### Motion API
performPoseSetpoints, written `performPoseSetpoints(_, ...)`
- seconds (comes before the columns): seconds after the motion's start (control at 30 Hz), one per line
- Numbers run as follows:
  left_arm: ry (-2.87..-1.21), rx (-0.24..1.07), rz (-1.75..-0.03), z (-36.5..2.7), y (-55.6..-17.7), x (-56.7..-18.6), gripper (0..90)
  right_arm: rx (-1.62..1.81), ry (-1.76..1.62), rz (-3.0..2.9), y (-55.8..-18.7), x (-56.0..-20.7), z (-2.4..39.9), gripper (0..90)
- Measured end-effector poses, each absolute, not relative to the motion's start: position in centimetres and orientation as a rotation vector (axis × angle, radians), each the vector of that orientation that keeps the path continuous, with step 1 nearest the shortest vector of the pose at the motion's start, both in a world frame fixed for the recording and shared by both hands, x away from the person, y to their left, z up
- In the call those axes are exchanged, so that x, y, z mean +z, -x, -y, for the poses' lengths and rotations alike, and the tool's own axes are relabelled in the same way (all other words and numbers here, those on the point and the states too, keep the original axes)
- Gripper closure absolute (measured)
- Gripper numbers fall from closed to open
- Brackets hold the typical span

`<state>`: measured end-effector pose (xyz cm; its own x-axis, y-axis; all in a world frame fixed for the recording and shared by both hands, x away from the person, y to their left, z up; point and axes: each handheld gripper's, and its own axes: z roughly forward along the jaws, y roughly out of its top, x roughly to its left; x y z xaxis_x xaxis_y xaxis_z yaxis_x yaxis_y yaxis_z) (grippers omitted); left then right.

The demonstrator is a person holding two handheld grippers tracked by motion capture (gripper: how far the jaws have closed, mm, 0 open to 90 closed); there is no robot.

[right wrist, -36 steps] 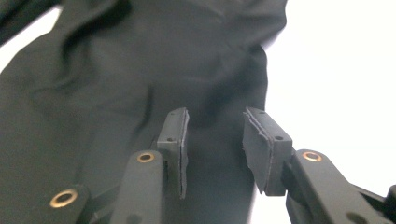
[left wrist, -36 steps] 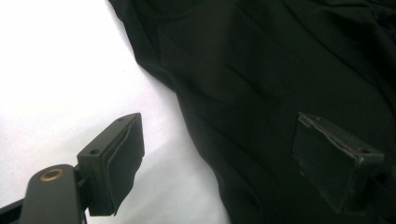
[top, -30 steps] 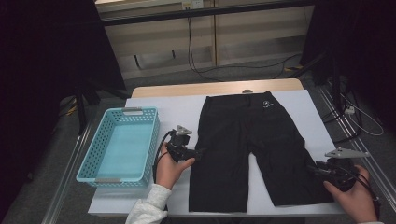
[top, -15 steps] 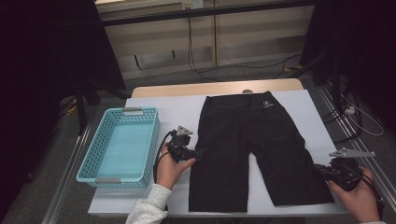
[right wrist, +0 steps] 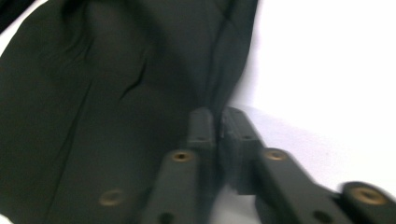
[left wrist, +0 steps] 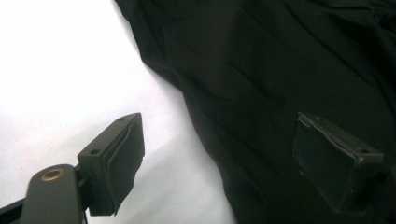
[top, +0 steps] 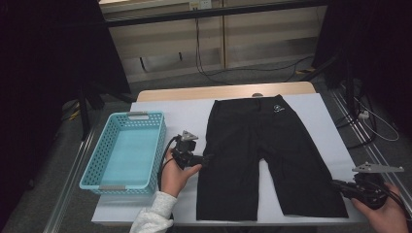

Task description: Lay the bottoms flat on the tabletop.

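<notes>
Black shorts [top: 262, 145] lie flat on the white-covered table [top: 184, 116], waistband at the far side. My left gripper [top: 204, 158] rests at the outer edge of the left leg. It is open, one jaw over the white cover and the other over the fabric [left wrist: 280, 56], gripping nothing [left wrist: 219, 126]. My right gripper [top: 336, 185] is at the outer hem corner of the right leg. Its jaws [right wrist: 217, 114] stand nearly together with the edge of the cloth [right wrist: 116, 84] pinched between them; they closed and have just been opening a little.
A light blue plastic basket [top: 160, 141] stands empty on the table's left part, close to the left hand. The table's near edge runs just below both hands. Cables lie on the floor beyond the table.
The right hand has shifted slightly right and toward the near edge, and its jaws have come together on the shorts' hem. The left hand and shorts have not moved.
</notes>
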<state>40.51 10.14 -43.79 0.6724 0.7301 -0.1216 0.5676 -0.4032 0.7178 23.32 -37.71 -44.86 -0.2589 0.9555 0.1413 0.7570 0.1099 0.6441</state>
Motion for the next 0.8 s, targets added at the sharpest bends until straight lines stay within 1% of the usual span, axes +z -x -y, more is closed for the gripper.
performPoseSetpoints(0.23, -2.123, 0.274, -1.011, -10.4, -40.3, -43.9, 16.9, 0.921, -1.639, -2.048, -25.2, -44.3, 37.2, 65.8)
performPoseSetpoints(0.3, -2.120, 0.278, -1.021, -10.6, -40.2, -44.1, 16.8, 0.950, -1.635, -2.032, -25.9, -44.1, 36.8, 58.5)
performPoseSetpoints(0.5, -2.128, 0.284, -1.038, -11.6, -39.7, -44.1, 16.0, 1.013, -1.565, -2.049, -28.1, -43.7, 34.7, 41.8)
performPoseSetpoints(0.63, -2.117, 0.299, -1.051, -12.2, -39.2, -44.1, 15.0, 1.047, -1.507, -2.067, -29.7, -43.3, 32.9, 35.0)
performPoseSetpoints(0.7, -2.123, 0.302, -1.054, -12.4, -39.0, -44.2, 14.7, 1.061, -1.470, -2.079, -30.5, -43.1, 32.0, 33.8)
performPoseSetpoints(0.8, -2.116, 0.306, -1.061, -12.7, -38.6, -44.4, 13.5, 1.084, -1.460, -2.092, -31.7, -43.0, 30.7, 28.1)
